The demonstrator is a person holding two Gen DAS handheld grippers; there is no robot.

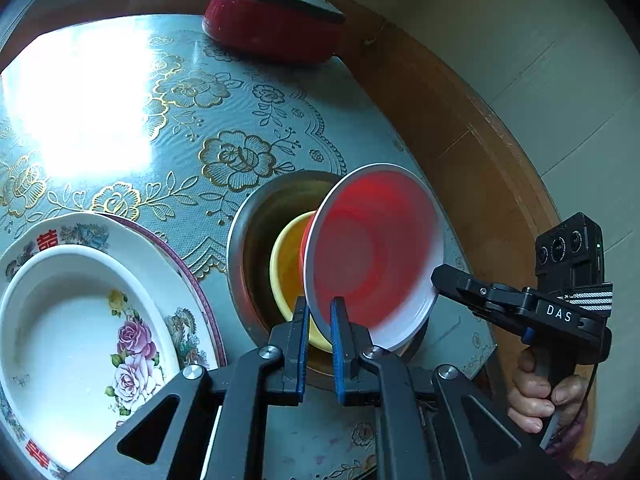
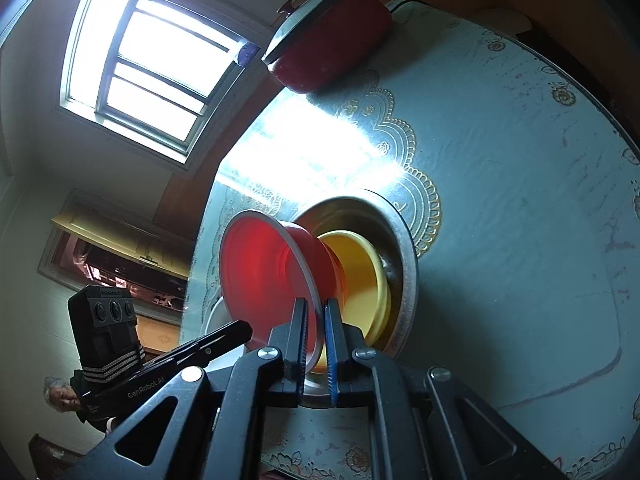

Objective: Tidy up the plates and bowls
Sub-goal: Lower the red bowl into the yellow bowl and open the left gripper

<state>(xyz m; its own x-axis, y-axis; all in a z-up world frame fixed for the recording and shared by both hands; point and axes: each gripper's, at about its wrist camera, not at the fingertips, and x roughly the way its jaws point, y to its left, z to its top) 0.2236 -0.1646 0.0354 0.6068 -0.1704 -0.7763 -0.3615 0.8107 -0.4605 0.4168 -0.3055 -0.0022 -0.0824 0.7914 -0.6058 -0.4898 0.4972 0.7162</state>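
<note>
While the left gripper (image 1: 319,312) and right gripper (image 2: 315,320) both clamp narrow fingers on the red bowl (image 1: 376,256) rim, it hangs tilted over the yellow bowl (image 1: 288,264) inside the steel basin (image 1: 248,220); level it, lower evenly, then release.

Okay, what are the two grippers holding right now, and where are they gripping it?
Both hold the red bowl: the left gripper and right gripper each pinch its white rim, on opposite sides.
</note>
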